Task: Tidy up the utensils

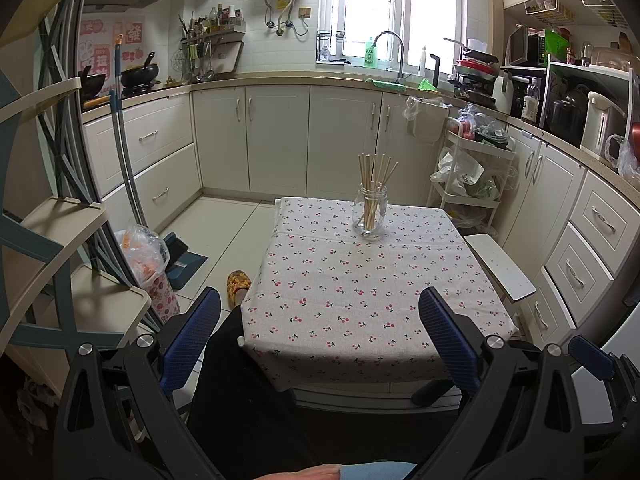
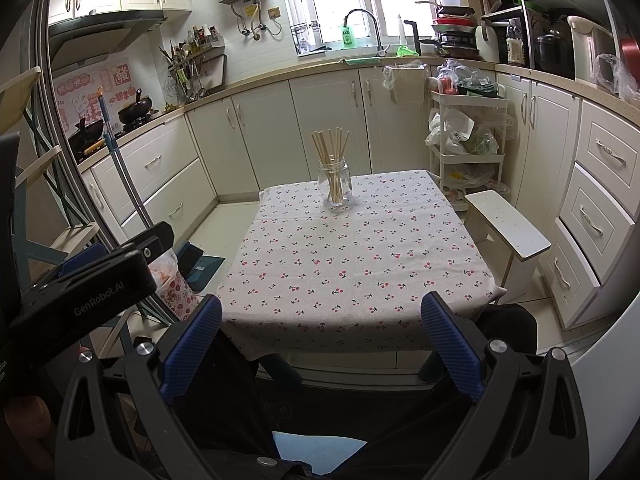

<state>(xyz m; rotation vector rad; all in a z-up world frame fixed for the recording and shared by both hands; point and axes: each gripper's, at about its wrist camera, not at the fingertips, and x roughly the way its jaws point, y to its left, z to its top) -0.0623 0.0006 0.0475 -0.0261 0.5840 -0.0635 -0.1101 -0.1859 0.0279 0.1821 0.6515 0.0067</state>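
Jar (image 1: 370,214): clear glass, glossy, smooth. Chopsticks (image 1: 376,176): pale bare wood, matt. Worktop cloth (image 1: 360,280): woven fabric, matt, printed with small cherries. Left hand-held gripper (image 1: 320,336): matt black plastic frame, blue ribbed pads, bright metal screws. Right hand-held gripper (image 2: 322,336): same finish. Floor (image 1: 224,232): glossy pale tiles. Cabinet doors (image 1: 276,136): smooth cream panels, metal handles.

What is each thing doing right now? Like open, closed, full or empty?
Left gripper: open, holding nothing.
Right gripper: open, holding nothing.
Glass jar: upright on the table, no lid, holding chopsticks.
Chopsticks: standing in the jar, fanned out.
Tablecloth: spread flat over the table.
Cabinet doors: closed.
White stool: standing beside the table.
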